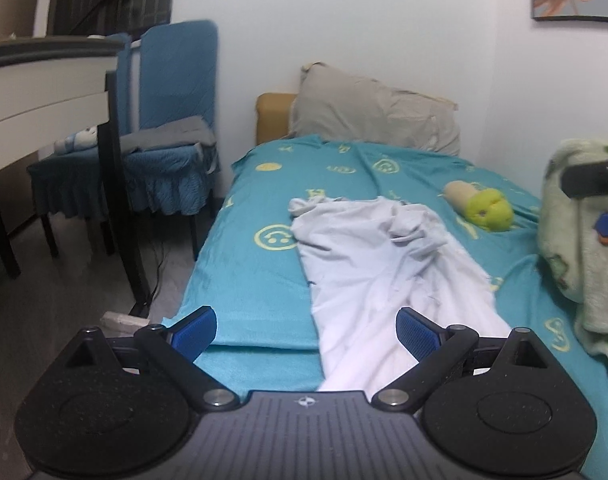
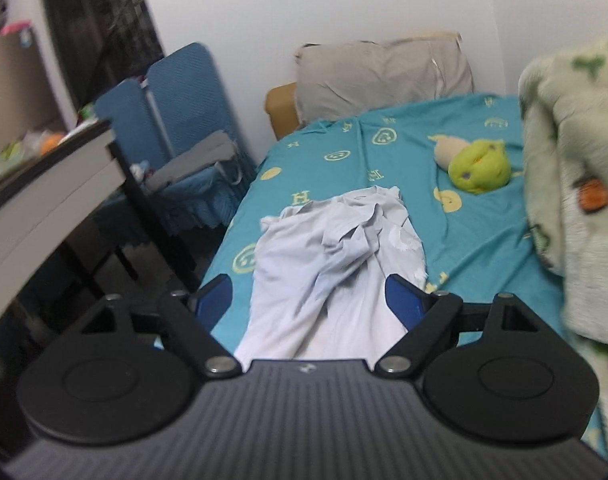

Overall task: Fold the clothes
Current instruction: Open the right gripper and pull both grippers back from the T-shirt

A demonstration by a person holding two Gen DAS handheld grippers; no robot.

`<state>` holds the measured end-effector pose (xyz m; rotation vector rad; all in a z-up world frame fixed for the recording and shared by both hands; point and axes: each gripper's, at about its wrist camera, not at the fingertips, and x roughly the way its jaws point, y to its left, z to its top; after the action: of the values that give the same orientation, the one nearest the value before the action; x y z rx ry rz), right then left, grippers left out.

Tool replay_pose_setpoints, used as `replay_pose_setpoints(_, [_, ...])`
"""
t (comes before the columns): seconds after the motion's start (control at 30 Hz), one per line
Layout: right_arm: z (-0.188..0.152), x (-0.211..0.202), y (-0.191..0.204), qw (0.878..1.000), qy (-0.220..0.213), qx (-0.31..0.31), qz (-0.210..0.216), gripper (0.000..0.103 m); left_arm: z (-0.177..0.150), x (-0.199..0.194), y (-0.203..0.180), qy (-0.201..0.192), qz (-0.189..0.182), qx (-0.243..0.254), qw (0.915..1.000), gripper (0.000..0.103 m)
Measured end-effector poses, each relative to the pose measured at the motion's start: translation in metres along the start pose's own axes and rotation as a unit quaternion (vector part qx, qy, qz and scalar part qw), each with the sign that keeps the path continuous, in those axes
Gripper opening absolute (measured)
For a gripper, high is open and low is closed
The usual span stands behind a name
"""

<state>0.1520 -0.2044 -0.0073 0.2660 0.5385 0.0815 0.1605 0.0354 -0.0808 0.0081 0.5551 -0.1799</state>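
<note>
White walls enclose a small bedroom in which a bed (image 1: 260, 280) is dressed in a teal sheet printed with yellow smiley faces and letters. At its head edge a grey pillow (image 1: 376, 116) is propped against the wall, and along the far side edge a pale green blanket (image 2: 572, 128) is heaped. Near that heap a green and beige plush toy (image 2: 476, 164) is seen on the sheet. The white garment (image 1: 380, 264) is spread lengthwise down the middle of the bed — its far end bunched and creased, its near end reaching the foot edge. Both grippers are held above that foot edge: the left gripper (image 1: 306, 330) is spread wide with nothing gripped, and the right gripper (image 2: 308, 300) is likewise spread wide and empty (the cloth lies below, untouched by the pads). Beside the bed, blue-covered chairs (image 1: 172, 120) are tucked under a desk (image 1: 48, 80).
</note>
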Motion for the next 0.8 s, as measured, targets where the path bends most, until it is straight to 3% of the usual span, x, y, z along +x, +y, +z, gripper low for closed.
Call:
replay_pose_setpoints(0.13, [-0.031,-0.049,0.01,0.999,-0.027,-0.033,-0.013,0.085,-0.012,-0.032,0.003,0.0,-0.013,-0.029,0.9995,0.1])
replay_pose_setpoints(0.23, [-0.057,-0.068,0.002,0.999,-0.037,-0.018,-0.023,0.085,-0.026,-0.041,0.005,0.034,-0.017,-0.043,0.9984,0.1])
replay_pose_setpoints(0.33, [-0.072,-0.073,-0.007,0.998,-0.038,-0.009,-0.043,0.085,-0.036,-0.043,0.003,0.07,-0.005,-0.035,0.9969,0.1])
replay_pose_setpoints(0.5, [-0.075,-0.064,-0.029,0.999,-0.026,0.027,-0.035,0.085,-0.044,-0.038,0.005,0.114,0.007,-0.039,0.9926,0.1])
replay_pose_setpoints(0.63, [-0.077,-0.054,-0.045,0.997,-0.008,0.067,-0.038,0.085,-0.05,-0.022,0.018,0.192,0.036,-0.068,0.9784,0.095])
replay_pose_setpoints(0.8, [-0.081,-0.046,-0.057,0.995,0.011,0.099,-0.031,0.085,-0.056,-0.018,0.03,0.233,0.058,-0.099,0.9658,0.095])
